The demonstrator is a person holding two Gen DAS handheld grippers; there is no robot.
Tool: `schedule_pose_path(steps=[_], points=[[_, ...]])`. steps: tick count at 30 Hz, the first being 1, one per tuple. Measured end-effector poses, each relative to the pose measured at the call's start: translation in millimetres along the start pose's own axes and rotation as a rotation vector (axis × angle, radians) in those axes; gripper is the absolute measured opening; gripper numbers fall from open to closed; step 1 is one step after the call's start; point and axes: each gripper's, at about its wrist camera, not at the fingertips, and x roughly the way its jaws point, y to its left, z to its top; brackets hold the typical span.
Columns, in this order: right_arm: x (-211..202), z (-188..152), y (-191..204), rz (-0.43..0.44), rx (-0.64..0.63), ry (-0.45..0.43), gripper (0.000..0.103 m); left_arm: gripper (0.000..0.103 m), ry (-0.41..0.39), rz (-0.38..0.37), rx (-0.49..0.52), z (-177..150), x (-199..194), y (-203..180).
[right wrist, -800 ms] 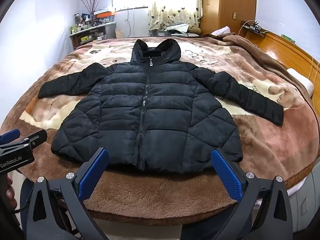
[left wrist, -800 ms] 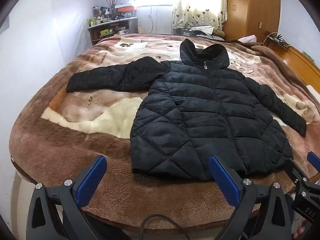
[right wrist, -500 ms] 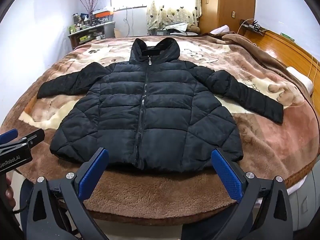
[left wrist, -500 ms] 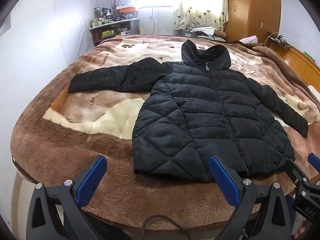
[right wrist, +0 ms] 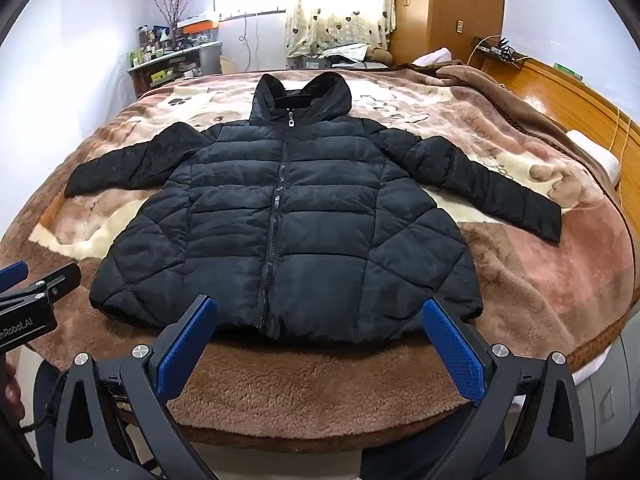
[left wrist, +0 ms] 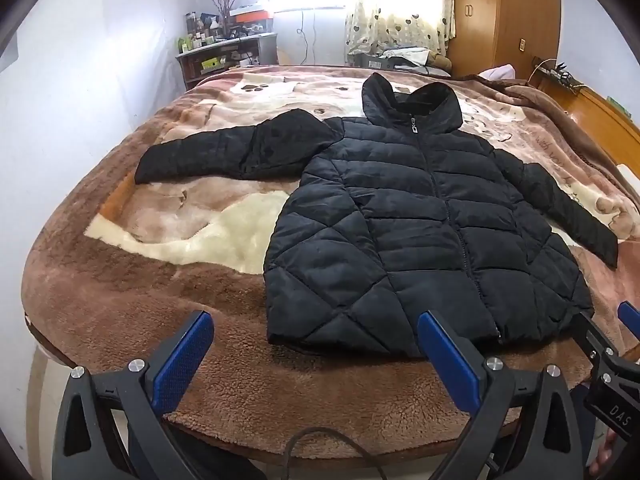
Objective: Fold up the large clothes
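A black quilted hooded jacket (left wrist: 420,232) (right wrist: 288,232) lies flat and zipped on a brown plush blanket (left wrist: 168,288) (right wrist: 532,280) covering a bed, both sleeves spread outward. My left gripper (left wrist: 316,356) hovers open over the bed's near edge, just short of the jacket's left hem corner. My right gripper (right wrist: 320,344) is open too, above the near edge in front of the hem's middle. Nothing sits between either pair of blue pads. Each gripper shows at the edge of the other's view.
A wooden headboard (right wrist: 580,112) and a white pillow (right wrist: 596,156) line the bed's right side. A cluttered shelf unit (left wrist: 228,56) stands by the far wall, with a curtained window (left wrist: 400,0) and a wooden wardrobe (left wrist: 504,16) beyond. A person's fingers (right wrist: 10,384) hold the left gripper.
Both grippers have edged slightly closer to the jacket; it sits a little lower and larger in both views. Jaws stayed wide.
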Motion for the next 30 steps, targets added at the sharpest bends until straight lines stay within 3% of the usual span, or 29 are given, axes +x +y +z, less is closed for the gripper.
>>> schedule_pose_path(steps=[13,30], points=[[1.1,-0.6,0.5,0.004,0.001,0.002,0.102,0.103,0.016,-0.033,-0.028,1.1,2.0,3.9],[-1.2,1.7,-1.0,0.005,0.003,-0.005,0.102,0.103,0.017,-0.017,-0.038,1.7,1.3,7.4]])
